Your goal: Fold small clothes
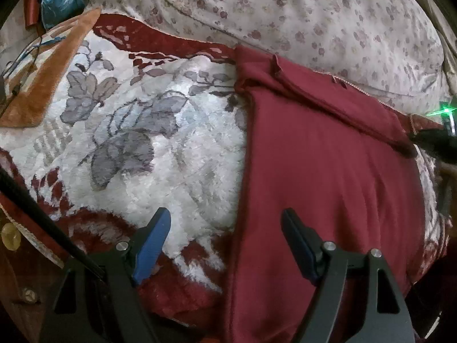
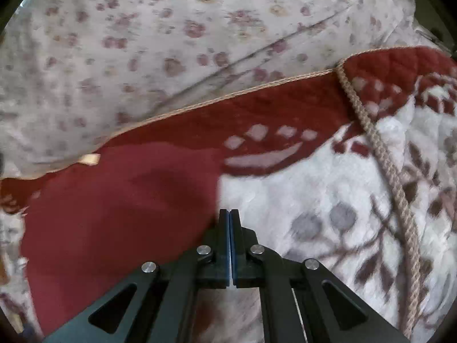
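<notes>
Left wrist view: the blue-padded fingers (image 1: 154,243) of the left gripper (image 1: 225,223) stand spread wide, nothing between them. One finger hangs over the fluffy white, grey-flowered and red blanket (image 1: 137,131), the other over the dark red knit garment (image 1: 328,171). The garment lies flat on the blanket, its left edge running up the picture between the two fingers, its far end turned over in a fold. Only this view shows the garment's full length, an orange-brown cloth (image 1: 45,85) at far left, a blue bag (image 1: 60,3) in the top left corner, and a black device with a green light (image 1: 440,134) at the right edge, just past the garment's fold. A pale sheet printed with small rose flowers (image 1: 285,14) lies beyond.

Right wrist view: the fingers (image 2: 222,240) of the right gripper (image 2: 229,214) are pressed together, pad against pad. The garment's (image 2: 114,214) edge lies just left of the tips; whether any cloth is pinched cannot be told. Only this view shows a beige twisted cord (image 2: 382,157) crossing the blanket (image 2: 285,200) at right. The flowered sheet (image 2: 142,43) fills the upper half.
</notes>
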A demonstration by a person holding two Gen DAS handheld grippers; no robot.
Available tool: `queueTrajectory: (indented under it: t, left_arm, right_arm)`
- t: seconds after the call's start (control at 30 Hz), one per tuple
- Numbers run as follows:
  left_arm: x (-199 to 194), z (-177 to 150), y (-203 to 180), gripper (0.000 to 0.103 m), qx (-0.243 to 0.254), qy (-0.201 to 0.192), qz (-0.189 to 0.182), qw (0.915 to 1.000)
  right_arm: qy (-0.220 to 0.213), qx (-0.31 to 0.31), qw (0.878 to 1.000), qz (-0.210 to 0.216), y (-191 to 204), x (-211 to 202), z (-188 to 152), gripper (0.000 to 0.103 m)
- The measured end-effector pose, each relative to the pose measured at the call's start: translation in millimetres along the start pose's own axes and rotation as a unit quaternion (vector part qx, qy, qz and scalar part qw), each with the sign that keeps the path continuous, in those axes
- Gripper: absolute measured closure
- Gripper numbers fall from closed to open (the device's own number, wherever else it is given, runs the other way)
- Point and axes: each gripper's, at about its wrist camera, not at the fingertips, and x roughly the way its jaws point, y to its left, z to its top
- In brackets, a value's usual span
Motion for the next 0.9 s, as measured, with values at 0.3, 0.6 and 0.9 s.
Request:
queueTrajectory:
  t: [0.3,0.6,0.9]
  left_arm:
    - [-15,-6,2,0.025,-0.004,-0.015,0.006,0.9999]
    - [-28,-13,0,0.025,0.003,-0.025,0.008,0.9996]
    - [-33,-24,0,0.025,0.012,-0.021,0.004,0.9997]
  right_arm:
    - [0.011,-0.101,0.994,-0.029,41,-27,-46,0.077]
    - [-0.002,-0.095,0.995,-0.010,23,-77,-61,0.069]
    - [0.060,-0.122,0.988,0.075,32,-101,-120,0.039]
